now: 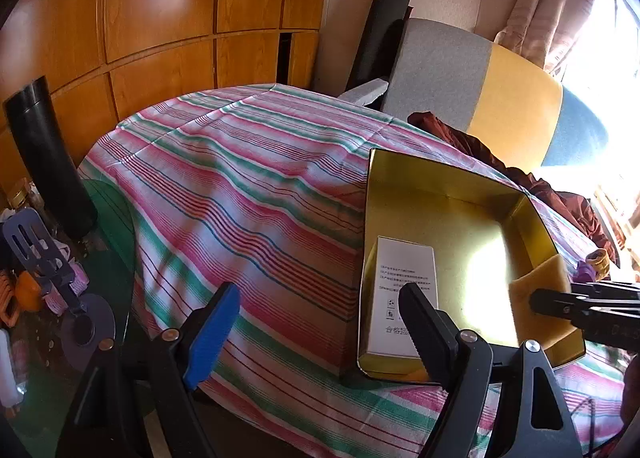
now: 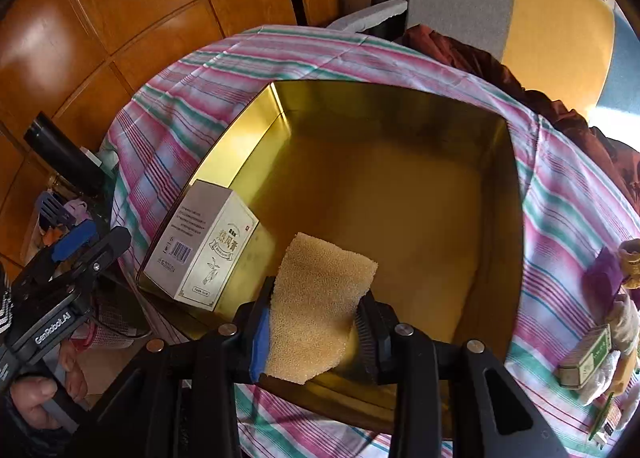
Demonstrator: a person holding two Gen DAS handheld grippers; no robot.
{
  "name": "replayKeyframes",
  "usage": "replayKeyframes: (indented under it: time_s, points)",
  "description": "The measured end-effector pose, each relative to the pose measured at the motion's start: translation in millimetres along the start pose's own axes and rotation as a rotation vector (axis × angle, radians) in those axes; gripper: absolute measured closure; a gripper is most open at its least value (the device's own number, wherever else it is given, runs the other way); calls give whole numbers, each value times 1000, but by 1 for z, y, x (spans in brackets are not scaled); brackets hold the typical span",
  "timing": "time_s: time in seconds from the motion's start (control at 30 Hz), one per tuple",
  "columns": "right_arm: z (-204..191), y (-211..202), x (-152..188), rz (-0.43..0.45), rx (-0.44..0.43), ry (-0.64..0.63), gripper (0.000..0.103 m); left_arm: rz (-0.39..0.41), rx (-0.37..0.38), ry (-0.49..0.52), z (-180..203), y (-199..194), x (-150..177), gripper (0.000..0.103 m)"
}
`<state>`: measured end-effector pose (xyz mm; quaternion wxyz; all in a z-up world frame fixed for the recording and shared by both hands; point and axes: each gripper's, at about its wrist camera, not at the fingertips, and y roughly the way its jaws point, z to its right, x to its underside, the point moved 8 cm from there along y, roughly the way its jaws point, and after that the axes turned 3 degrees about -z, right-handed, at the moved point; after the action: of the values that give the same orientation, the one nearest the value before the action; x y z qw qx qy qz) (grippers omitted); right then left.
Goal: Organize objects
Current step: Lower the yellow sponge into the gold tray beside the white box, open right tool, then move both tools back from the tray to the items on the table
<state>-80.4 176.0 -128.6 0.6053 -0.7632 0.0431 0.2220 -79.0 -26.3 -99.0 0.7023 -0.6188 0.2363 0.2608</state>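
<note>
Fingers (image 2: 265, 332) of the right gripper (image 2: 316, 334): 2, pinching a yellow sponge (image 2: 320, 298) by its near end, over the near edge of the gold tin box (image 2: 400, 105). Left gripper (image 1: 320, 322): fingers spread, nothing between them, hovering at the tin's near-left corner.

Item 1, sponge: judged light, soft, compressible; it bows under the pinch, so best held near mid-body, not by a corner.

Item 2, white carton (image 2: 202, 246): lies inside the tin against its left wall, printed label up. Judged light and stiff; take it across the 2 long sides.

Item 3, small green-printed box (image 2: 586, 362): on the striped tablecloth (image 1: 240, 177), at the table's right edge, partly wrapped by something pale.

Unclear: purple and yellow object (image 2: 612, 270) beside it, cut off; clutter past the table's left edge, blurred.
</note>
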Motion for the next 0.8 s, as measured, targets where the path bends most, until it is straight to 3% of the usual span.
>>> replayKeyframes:
  time_s: [0.1, 0.17, 0.27, 0.3, 0.33, 0.47, 0.8]
  points:
    - [-17, 19, -3, -28, -47, 7, 64, -11, -3, -13, -6, 3, 4, 21]
    - [-27, 26, -4, -30, -127, 31, 58, -16, -1, -21, -8, 5, 5, 20]
    - [-41, 27, -3, -32, -261, 60, 40, -16, 4, -27, -9, 5, 6, 18]
    - [-43, 27, -3, -25, -286, 64, 28, -12, 6, -25, -8, 4, 5, 17]
    - [-43, 24, -3, -14, -293, 68, 24, -7, 7, -23, -8, 3, 5, 17]
    - [-30, 10, -1, 41, -251, 81, 24, 7, 15, -13, -3, -1, 1, 16]
    - [22, -29, 10, 159, -28, 107, 20, 27, 33, 59, 26, -14, -3, 14]
